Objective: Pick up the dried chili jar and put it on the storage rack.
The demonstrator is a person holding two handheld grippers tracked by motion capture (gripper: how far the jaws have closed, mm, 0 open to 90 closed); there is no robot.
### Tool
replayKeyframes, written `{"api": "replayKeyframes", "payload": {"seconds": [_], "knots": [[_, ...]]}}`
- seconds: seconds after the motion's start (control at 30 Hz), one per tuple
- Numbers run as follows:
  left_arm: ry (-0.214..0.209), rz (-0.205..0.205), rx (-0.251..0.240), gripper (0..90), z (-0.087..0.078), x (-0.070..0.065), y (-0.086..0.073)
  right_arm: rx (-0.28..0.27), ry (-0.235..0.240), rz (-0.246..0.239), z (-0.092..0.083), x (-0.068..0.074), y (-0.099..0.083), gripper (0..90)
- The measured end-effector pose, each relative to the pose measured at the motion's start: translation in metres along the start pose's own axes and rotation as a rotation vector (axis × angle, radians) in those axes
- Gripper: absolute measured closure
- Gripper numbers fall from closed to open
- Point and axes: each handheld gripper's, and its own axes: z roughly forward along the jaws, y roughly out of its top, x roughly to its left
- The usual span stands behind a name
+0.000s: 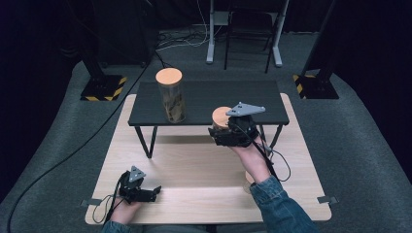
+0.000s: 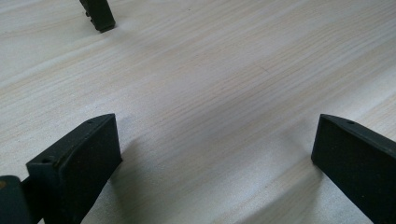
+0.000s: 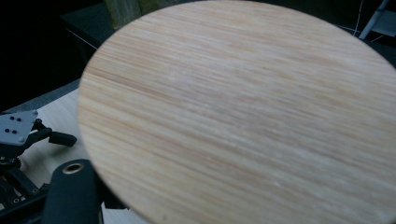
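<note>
Judging from the high view, the work stood partway: one tall clear jar with a round wooden lid (image 1: 170, 99) already stood on the low black rectangular shelf (image 1: 252, 97), towards its left end, while the right gripper (image 1: 232, 131), just in front of that shelf's right half, held a second round wooden lid (image 1: 220, 116), jaws clamped narrowly on it; whether a jar hung beneath it I could not tell, and setting it on the shelf looked like the step left. The left gripper (image 1: 145, 191) rested well in front of the shelf on the pale wooden tabletop (image 1: 194, 165). In the left gripper view, matte black jaws stood wide apart with nothing between them, over fine straight grain, one black shelf foot (image 2: 99, 15) beyond. In the right gripper view, the lid (image 3: 243, 116) was a smooth disc of streaked, bamboo-like wood.
</note>
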Motion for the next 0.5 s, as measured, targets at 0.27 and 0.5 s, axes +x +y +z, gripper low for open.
{"api": "replayKeyframes", "payload": {"seconds": [0.27,0.5], "knots": [[0.0,0.0,0.0,1.1,0.0,0.0,0.0,-0.005,-0.005,-0.004,0.002,0.0,0.009,24.5],[0.0,0.0,0.0,1.1,0.0,0.0,0.0,-0.005,-0.016,-0.009,0.006,-0.002,0.017,24.5]]}}
